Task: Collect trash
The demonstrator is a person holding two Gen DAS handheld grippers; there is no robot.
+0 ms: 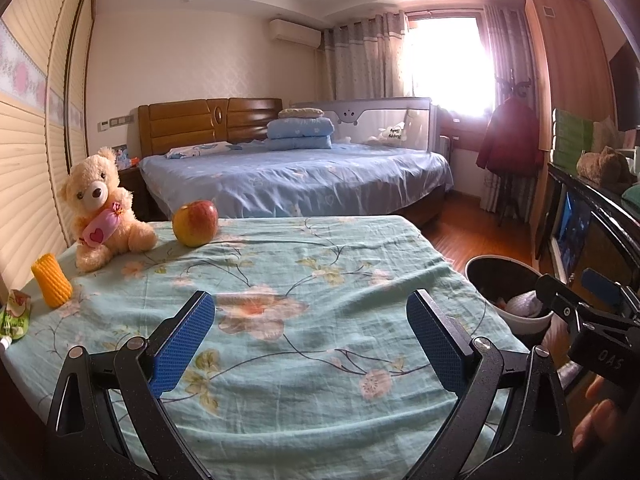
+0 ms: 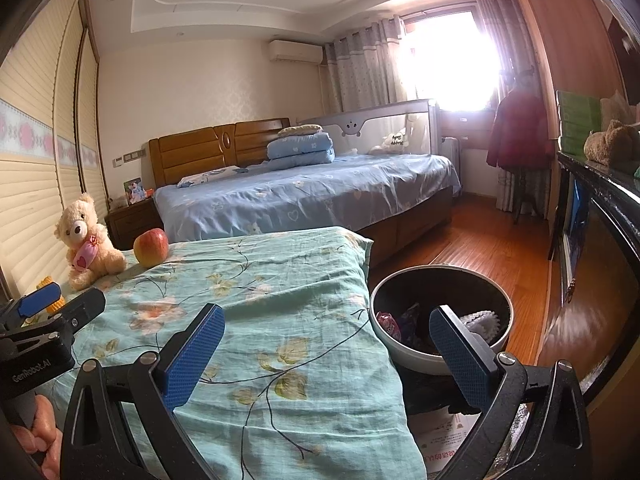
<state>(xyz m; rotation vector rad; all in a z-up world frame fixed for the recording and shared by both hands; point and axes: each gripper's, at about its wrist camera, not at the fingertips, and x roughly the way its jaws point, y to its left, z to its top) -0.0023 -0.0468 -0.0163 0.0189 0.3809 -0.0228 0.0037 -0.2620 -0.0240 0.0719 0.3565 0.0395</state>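
Left wrist view: one green pouch (image 1: pixel 15 314), one bin (image 1: pixel 505 294), and two hand-held grippers, left (image 1: pixel 310 322) and right (image 2: pixel 326 336), both spread apart.

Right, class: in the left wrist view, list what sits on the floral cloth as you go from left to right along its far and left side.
Green pouch → yellow corn toy → teddy bear → apple. Off the cloth's right edge stands the trash bin.
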